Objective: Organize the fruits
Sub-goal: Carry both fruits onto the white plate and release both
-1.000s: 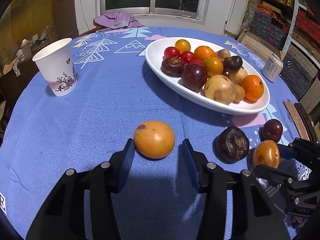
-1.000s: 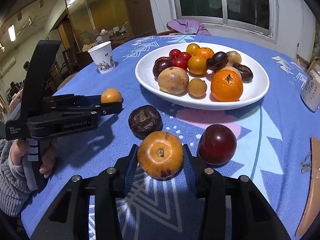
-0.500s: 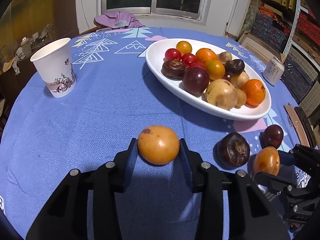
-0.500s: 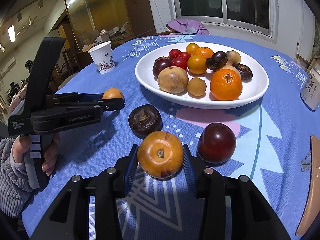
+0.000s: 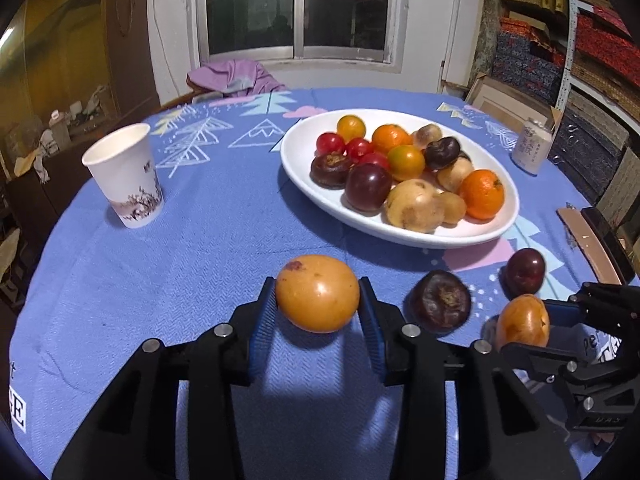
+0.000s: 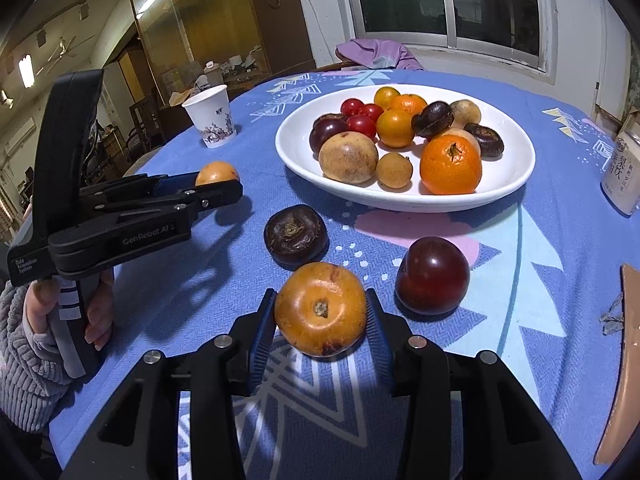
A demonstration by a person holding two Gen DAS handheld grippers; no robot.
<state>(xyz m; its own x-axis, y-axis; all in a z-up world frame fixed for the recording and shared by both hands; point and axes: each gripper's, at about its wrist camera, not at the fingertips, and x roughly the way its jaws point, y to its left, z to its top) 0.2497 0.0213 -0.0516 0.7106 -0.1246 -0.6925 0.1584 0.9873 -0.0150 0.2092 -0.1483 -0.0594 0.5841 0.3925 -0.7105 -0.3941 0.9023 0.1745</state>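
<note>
Fruits fill a white oval plate (image 5: 472, 236) on the blue patterned tabletop (image 5: 200, 248): small red ones, orange citrus, dark purple plums, brown wrinkled ones and tan, speckled round ones, all piled close and touching.

Four more lie off the plate, on the near side. The left gripper (image 5: 318, 312) has its blue-padded fingers (image 5: 262, 320) clamped on a smooth orange fruit (image 5: 318, 298) with a dark blemish near its top; a shadow on the cloth below suggests it is lifted clear. In the right wrist view that gripper (image 6: 218, 190) reaches in from the left, held by a hand (image 6: 60, 312) in a grey fleecy sleeve, and the fruit (image 6: 216, 172) shows between its tips.

The right gripper (image 6: 320, 316) is likewise clamped on a second orange fruit (image 6: 320, 308), glossy, with a brown stem pit facing the camera and dark spots low on its skin. Just beyond it sit a wrinkled dark brown fruit (image 6: 295, 234) and a shiny dark red plum (image 6: 432, 276), apart from each other, both near the plate's rim.

A paper cup (image 5: 126, 176) stands upright well to the left of the plate, and a small white can (image 5: 531, 148) to its right.
</note>
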